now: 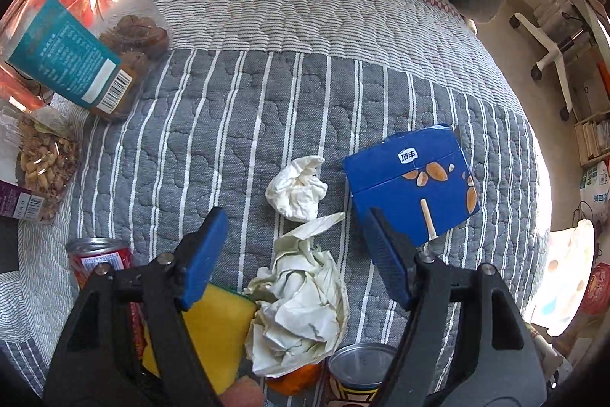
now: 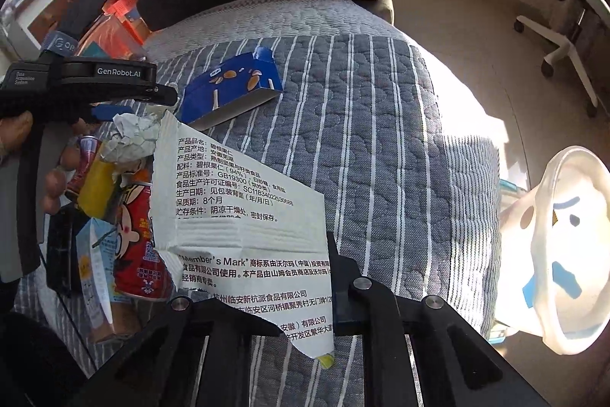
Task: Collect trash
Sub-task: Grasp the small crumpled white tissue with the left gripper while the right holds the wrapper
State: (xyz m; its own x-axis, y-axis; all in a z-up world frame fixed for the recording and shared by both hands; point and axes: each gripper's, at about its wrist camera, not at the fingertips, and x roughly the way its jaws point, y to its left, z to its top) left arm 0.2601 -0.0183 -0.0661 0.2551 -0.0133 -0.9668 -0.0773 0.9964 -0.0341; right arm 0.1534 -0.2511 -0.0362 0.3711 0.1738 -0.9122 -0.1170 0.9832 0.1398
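My left gripper (image 1: 295,216) hangs open over the striped quilt (image 1: 228,124), its blue pads (image 1: 207,254) on either side of a large crumpled white paper (image 1: 301,308). A smaller paper ball (image 1: 295,191) lies just beyond. To the right lies a blue snack box (image 1: 411,182). My right gripper (image 2: 328,254) is shut on a torn white wrapper (image 2: 236,216) with printed text, held above the quilt (image 2: 362,140). That wrapper hides one finger. The right wrist view also shows the blue box (image 2: 232,82) and the left gripper (image 2: 110,111) over the crumpled paper (image 2: 133,136).
A yellow sponge (image 1: 217,330), a red can (image 1: 95,254), another can (image 1: 358,365) and something orange (image 1: 293,380) crowd the near side. A clear jar (image 1: 68,56) and a nut bag (image 1: 42,166) lie at the left. A white bag (image 2: 564,246) stands open beside the bed.
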